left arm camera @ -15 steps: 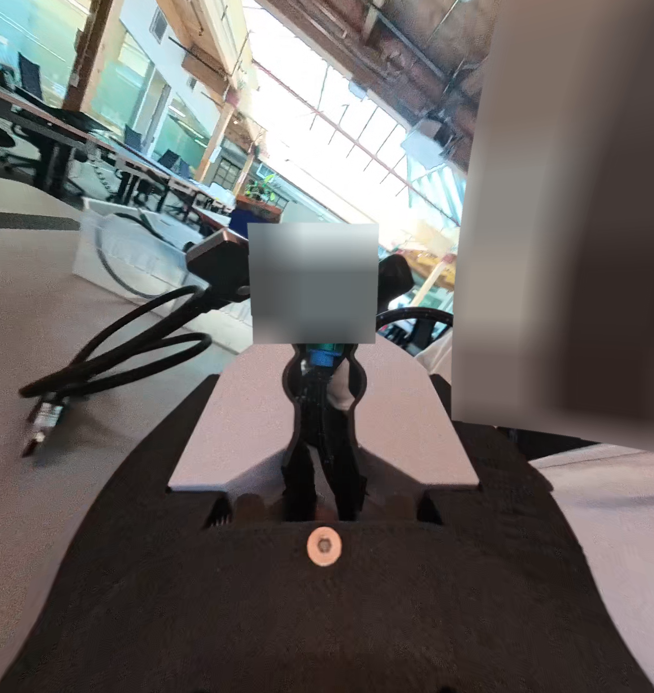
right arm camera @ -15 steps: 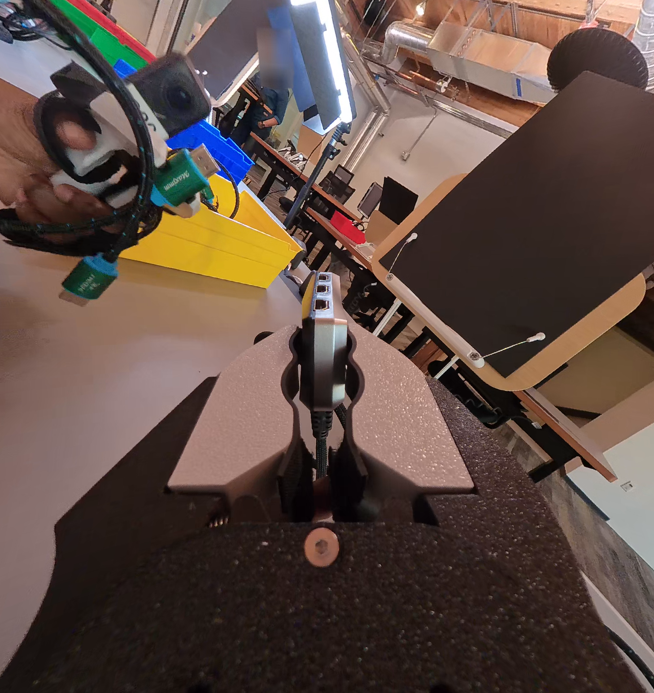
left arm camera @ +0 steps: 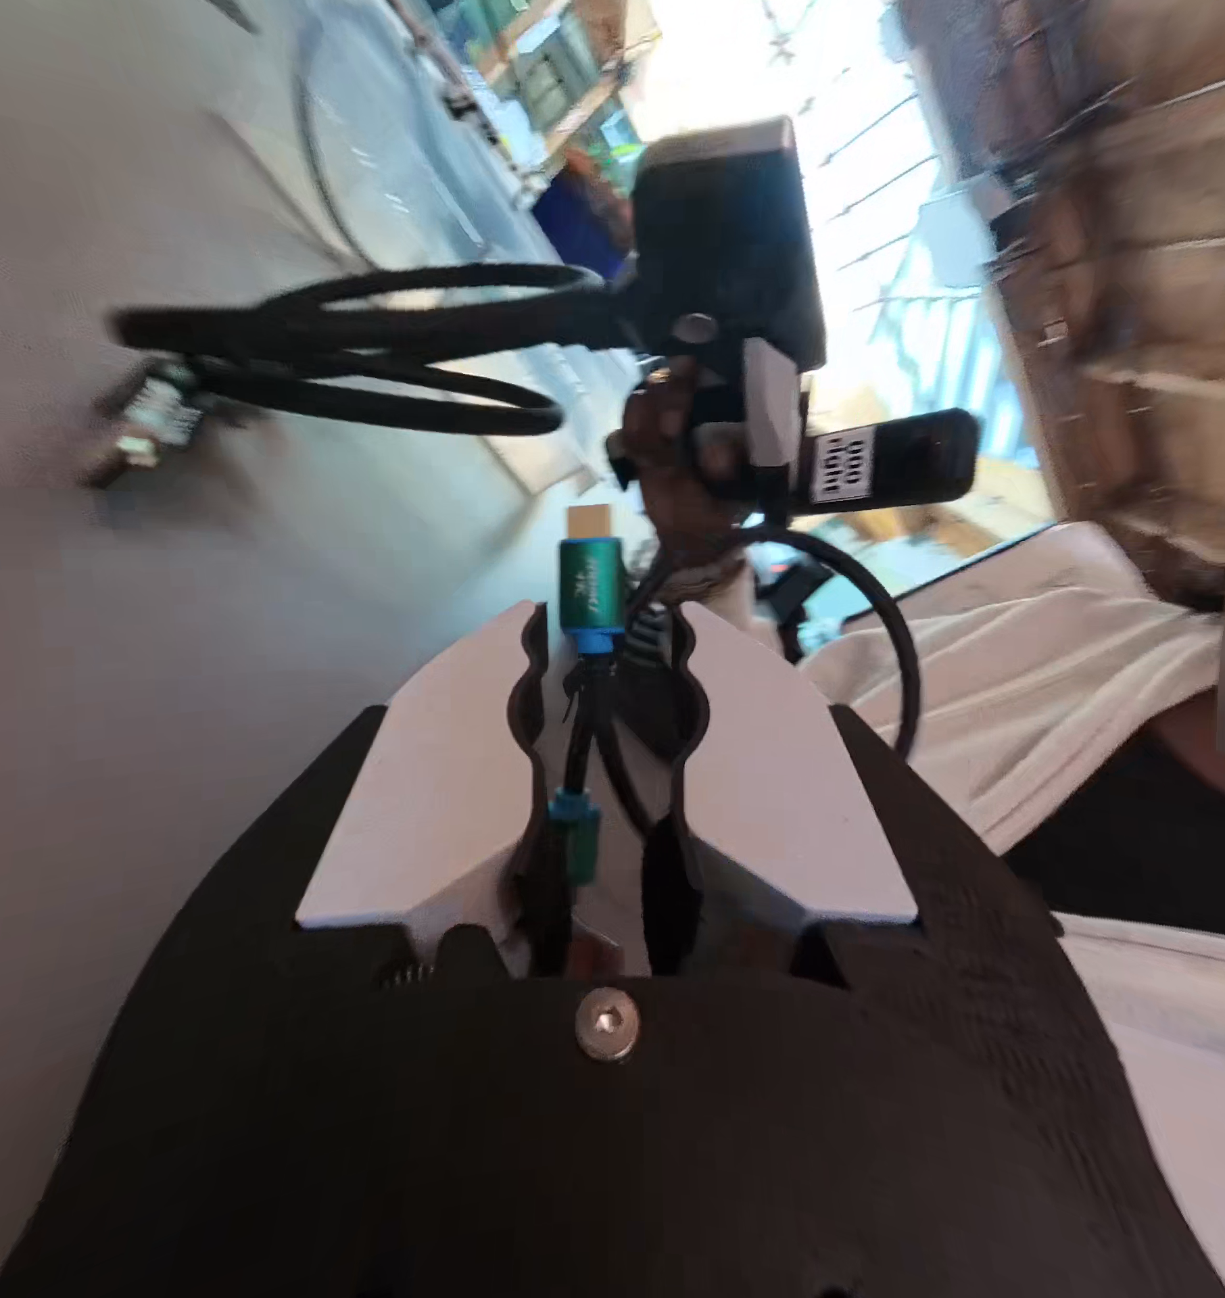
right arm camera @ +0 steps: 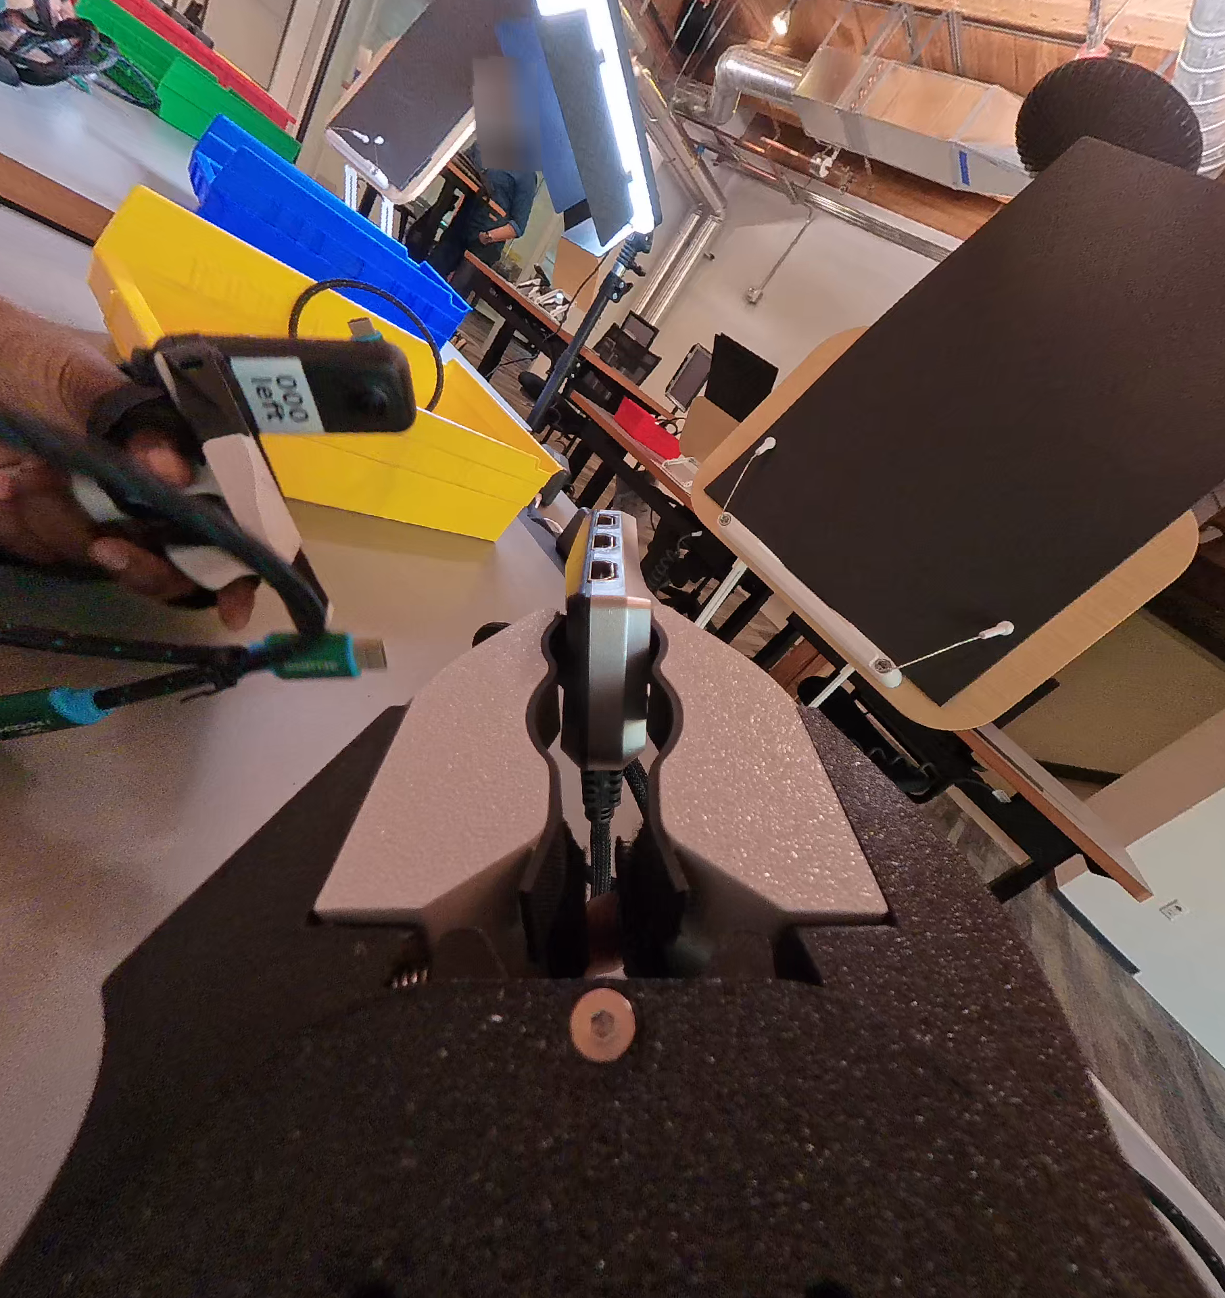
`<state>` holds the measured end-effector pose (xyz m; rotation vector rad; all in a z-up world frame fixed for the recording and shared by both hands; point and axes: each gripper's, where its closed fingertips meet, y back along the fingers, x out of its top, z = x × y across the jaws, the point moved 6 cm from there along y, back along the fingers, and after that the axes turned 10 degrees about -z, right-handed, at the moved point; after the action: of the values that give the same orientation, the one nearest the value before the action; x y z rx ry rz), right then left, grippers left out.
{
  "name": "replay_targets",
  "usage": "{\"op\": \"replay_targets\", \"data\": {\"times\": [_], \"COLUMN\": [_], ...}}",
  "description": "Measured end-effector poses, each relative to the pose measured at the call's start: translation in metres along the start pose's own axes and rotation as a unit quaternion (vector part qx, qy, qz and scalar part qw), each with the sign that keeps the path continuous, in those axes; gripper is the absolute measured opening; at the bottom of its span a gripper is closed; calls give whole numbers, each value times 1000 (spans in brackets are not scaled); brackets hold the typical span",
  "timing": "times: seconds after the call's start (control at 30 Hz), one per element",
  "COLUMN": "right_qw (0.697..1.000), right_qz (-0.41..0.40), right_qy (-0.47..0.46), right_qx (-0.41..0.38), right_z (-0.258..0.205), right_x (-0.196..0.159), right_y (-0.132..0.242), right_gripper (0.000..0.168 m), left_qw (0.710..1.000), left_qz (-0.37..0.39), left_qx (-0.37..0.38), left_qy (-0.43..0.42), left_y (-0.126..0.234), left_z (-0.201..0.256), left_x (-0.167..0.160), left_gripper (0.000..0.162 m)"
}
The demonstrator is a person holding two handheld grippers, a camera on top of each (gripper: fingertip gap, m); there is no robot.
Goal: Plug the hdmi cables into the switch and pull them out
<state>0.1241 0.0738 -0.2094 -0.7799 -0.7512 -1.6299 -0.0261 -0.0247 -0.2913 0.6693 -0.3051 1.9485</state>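
Left hand-held gripper (left arm camera: 606, 632): jaws parted only narrowly, clamped on a black braided HDMI cable (left arm camera: 581, 744) just behind its green plug (left arm camera: 591, 586). The plug stands out past the fingertips, its gold end pointing forward. A second green plug (left arm camera: 576, 843) hangs lower down between the fingers, nearer the camera. Seen from the right wrist view, this gripper (right arm camera: 272, 611) sits to the left, held in a hand (right arm camera: 41, 449), its plug end aimed toward the switch but well apart from it.

Right hand-held gripper (right arm camera: 606, 636): closed on the grey switch (right arm camera: 604, 674), gripped edgewise. Three empty ports (right arm camera: 604, 544) run along the edge facing away from the camera. The switch's own black cable (right arm camera: 599, 829) trails back between the fingers. From the left wrist view the switch (left arm camera: 725, 239) shows ahead of the plug, its black cable (left arm camera: 357, 337) looping out to the left above the tabletop (left arm camera: 139, 667).

Beyond the left gripper, on the tabletop: yellow bin (right arm camera: 357, 463), blue bin (right arm camera: 315, 225), green bin (right arm camera: 195, 91).
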Motion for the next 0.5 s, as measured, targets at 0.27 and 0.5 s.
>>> {"op": "replay_targets", "data": {"times": [0.27, 0.5], "right_qw": [1000, 1000], "right_qz": [0, -3], "right_qy": [-2, 10], "right_qx": [-1, -1], "right_z": [1, -1], "right_x": [0, 0], "right_y": [-1, -1], "right_gripper": [20, 20], "left_qw": [973, 908], "left_qz": [-26, -214], "left_qx": [182, 314], "left_qy": [-141, -174], "left_y": [37, -2], "left_z": [28, 26], "left_x": [2, -54], "left_gripper": [37, 43]}}
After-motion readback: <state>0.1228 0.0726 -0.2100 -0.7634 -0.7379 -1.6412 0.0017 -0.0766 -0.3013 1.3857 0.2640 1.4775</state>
